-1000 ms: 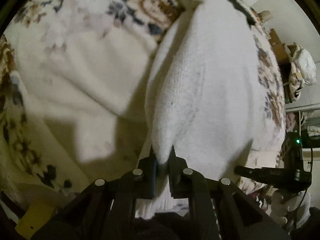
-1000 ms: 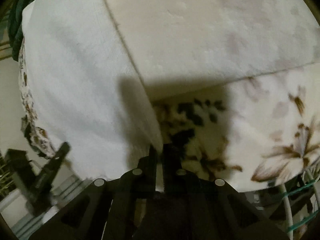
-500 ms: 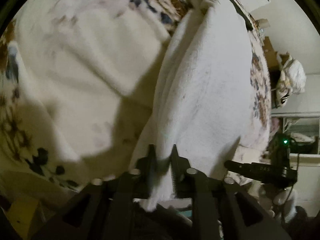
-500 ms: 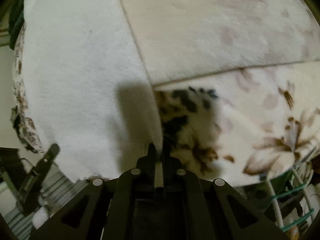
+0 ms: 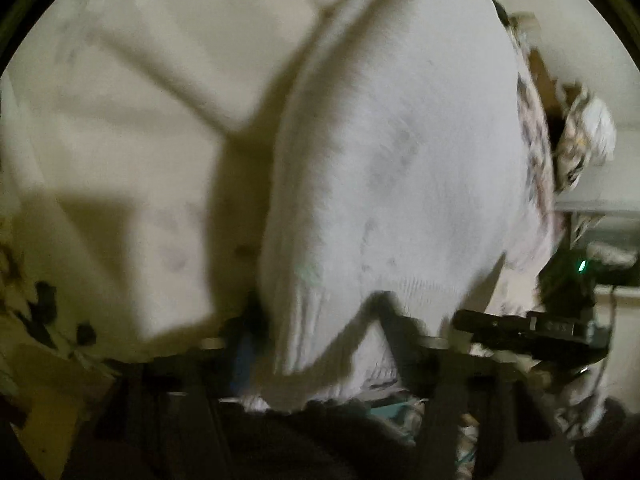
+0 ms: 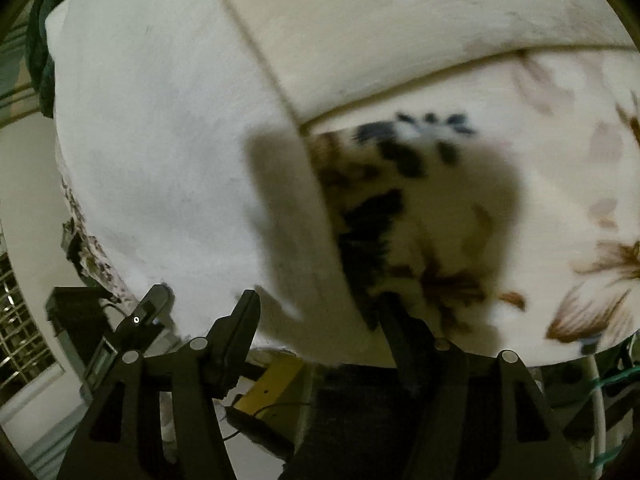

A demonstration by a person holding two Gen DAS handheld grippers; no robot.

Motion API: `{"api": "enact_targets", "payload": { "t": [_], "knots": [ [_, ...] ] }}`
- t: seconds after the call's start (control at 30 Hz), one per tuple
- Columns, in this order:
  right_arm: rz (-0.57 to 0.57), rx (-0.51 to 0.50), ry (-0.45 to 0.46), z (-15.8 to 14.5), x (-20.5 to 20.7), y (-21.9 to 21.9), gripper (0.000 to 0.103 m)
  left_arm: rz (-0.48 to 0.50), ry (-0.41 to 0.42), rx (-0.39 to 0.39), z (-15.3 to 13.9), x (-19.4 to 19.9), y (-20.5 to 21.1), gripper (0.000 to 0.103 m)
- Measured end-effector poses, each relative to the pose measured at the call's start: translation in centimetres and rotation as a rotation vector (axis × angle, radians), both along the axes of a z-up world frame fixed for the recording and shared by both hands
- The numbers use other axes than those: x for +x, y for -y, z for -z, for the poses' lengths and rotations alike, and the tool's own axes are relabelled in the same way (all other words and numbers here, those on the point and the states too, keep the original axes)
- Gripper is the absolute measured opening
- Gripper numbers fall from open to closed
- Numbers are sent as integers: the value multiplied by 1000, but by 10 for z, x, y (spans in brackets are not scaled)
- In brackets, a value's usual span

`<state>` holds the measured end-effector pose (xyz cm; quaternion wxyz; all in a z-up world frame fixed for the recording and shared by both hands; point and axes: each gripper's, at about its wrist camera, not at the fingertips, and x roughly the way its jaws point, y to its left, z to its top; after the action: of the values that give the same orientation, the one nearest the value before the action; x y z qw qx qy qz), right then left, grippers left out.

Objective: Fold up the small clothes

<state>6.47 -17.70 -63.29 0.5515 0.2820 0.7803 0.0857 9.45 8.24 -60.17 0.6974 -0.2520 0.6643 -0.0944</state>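
A small white knitted garment (image 5: 400, 168) lies folded on a floral bedspread (image 5: 100, 184). Its ribbed near edge hangs between the fingers of my left gripper (image 5: 320, 320), whose jaws stand wide apart; the view is blurred. In the right wrist view the same white garment (image 6: 160, 140) fills the left side, its corner lying between the spread fingers of my right gripper (image 6: 316, 308), which is open and holds nothing. The right gripper also shows in the left wrist view (image 5: 528, 328) at the right, and the left gripper shows in the right wrist view (image 6: 136, 324) at the lower left.
A cream folded cloth (image 6: 400, 32) lies beyond the garment on the floral bedspread (image 6: 560, 200). The bed's near edge runs just in front of both grippers. Clutter and a bundled bag (image 5: 584, 136) stand off the bed at the right. A yellow object (image 6: 272, 384) is below the bed edge.
Both grippers were shut on the garment's near edge and have now opened wide, letting it drop onto the bedspread. The left view has shifted and blurred.
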Motion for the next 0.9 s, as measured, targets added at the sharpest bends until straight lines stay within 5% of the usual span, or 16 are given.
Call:
{"api": "enact_targets", "payload": {
  "t": [0.03, 0.13, 0.33, 0.5, 0.7, 0.9],
  "knots": [
    [-14, -18, -4, 1, 7, -5, 30, 29, -3, 31, -1, -1, 8, 13],
    [-17, -43, -9, 1, 5, -19, 12, 39, 6, 65, -12, 1, 20, 12],
    [63, 49, 11, -21, 8, -20, 9, -63, 40, -49, -53, 5, 8, 11],
    [145, 188, 88, -74, 27, -5, 9, -152, 119, -154, -106, 33, -3, 11],
    [255, 317, 196, -130, 84, 19, 9, -209, 236, -238, -143, 110, -24, 11],
    [314, 309, 315, -153, 196, 36, 9, -241, 310, -282, -135, 223, -37, 12]
  ]
}}
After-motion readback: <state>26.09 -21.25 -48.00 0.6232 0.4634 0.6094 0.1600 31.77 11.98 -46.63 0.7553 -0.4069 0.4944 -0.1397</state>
